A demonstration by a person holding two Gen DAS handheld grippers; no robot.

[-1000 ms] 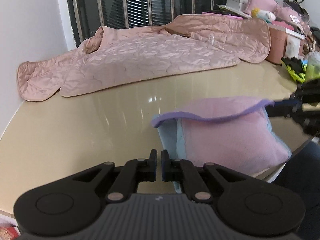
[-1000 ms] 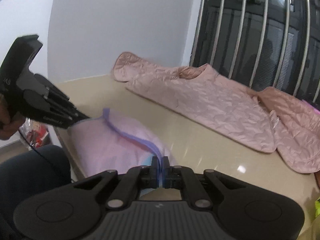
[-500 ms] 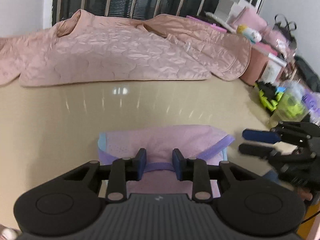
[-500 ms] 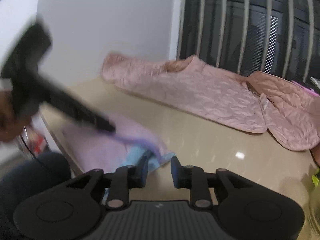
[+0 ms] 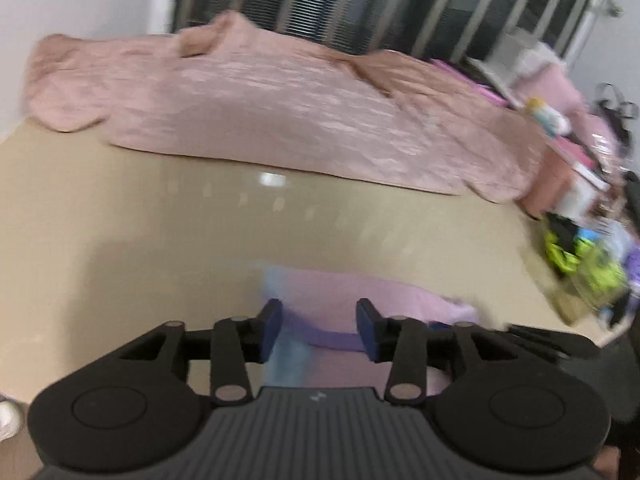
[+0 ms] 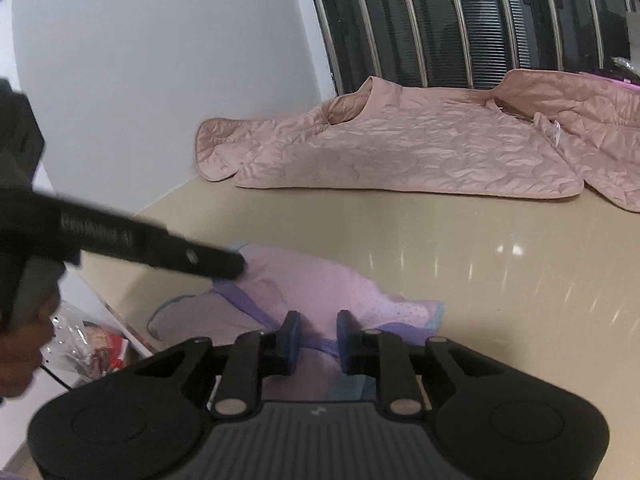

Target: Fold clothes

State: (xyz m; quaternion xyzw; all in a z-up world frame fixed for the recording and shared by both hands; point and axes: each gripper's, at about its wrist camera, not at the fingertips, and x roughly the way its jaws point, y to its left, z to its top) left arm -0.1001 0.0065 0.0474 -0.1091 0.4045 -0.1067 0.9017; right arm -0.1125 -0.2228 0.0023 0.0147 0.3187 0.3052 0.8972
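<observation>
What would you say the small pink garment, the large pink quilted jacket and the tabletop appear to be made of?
Small pink garment: thin perforated knit, judging by its tiny dots; matte, with purple trim. Large pink quilted jacket: padded satin-like fabric with stitched puffs and a soft sheen. Tabletop: hard, glossy beige, mirroring lights; perhaps glass or polished stone.

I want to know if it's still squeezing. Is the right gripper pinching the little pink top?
No, the right gripper is open, its fingers spread apart above the small pink garment lying on the beige table.
</observation>
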